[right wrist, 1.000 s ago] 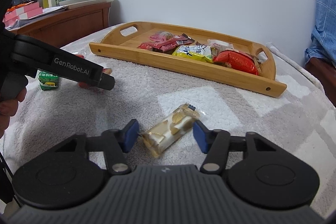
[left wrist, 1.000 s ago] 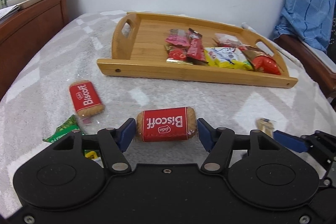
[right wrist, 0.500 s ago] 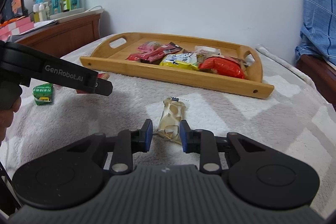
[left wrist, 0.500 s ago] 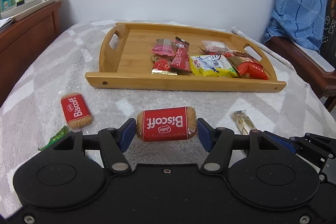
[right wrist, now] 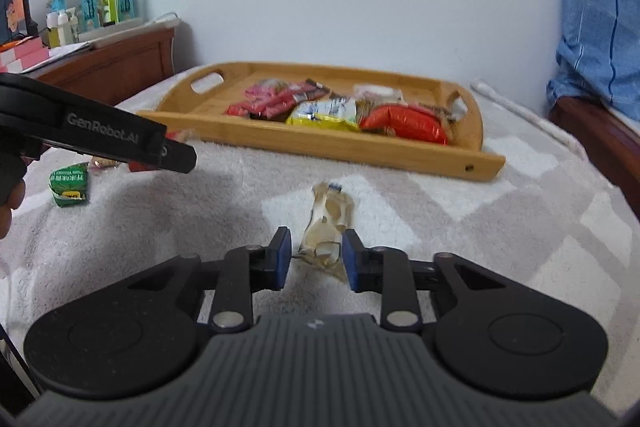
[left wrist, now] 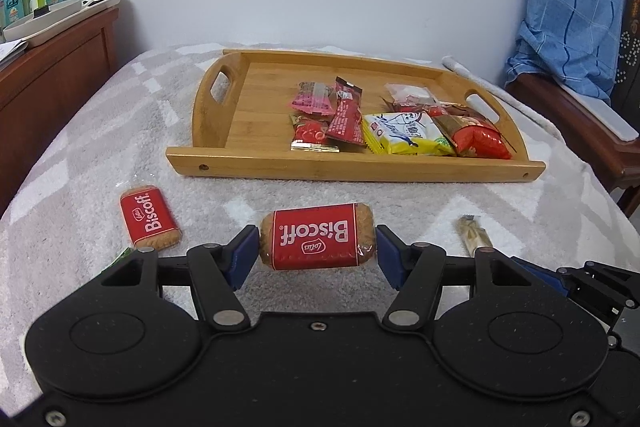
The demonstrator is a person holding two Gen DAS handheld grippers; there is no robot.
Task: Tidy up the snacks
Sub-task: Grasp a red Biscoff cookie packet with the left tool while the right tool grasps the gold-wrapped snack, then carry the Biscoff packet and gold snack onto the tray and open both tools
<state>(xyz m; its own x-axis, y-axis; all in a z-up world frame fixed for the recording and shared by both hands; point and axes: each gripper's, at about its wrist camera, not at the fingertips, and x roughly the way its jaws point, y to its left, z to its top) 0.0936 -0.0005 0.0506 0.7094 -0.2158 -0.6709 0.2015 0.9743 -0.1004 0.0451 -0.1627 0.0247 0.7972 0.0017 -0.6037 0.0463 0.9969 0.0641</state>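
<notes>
Left wrist view: the left gripper is seen clamped on a red Biscoff biscuit pack, both blue pads pressed to its short ends, the pack held level above the grey-and-white blanket. A second Biscoff pack is laid flat on the blanket toward its left edge, with a green wrapper corner just visible beside the gripper body. A bamboo tray is set at the far middle of the blanket; its left half is bare, and along its near rim and right half a pink packet, two red sachets, a yellow packet and a red foil snack are piled. A gold-and-white wrapped bar is noted on the blanket toward the right edge, partly covered by the gripper. Right wrist view (slightly blurred): the right gripper is seen with its jaws opening, the gold-and-white bar lying between them on the blanket; the right pad is at the wrapper's edge, the left pad stands apart from it, and contact cannot be told for certain. The other gripper's black arm is seen reaching in from the left edge over the blanket, with a green packet below it. The tray is seen beyond, near the far edge.
</notes>
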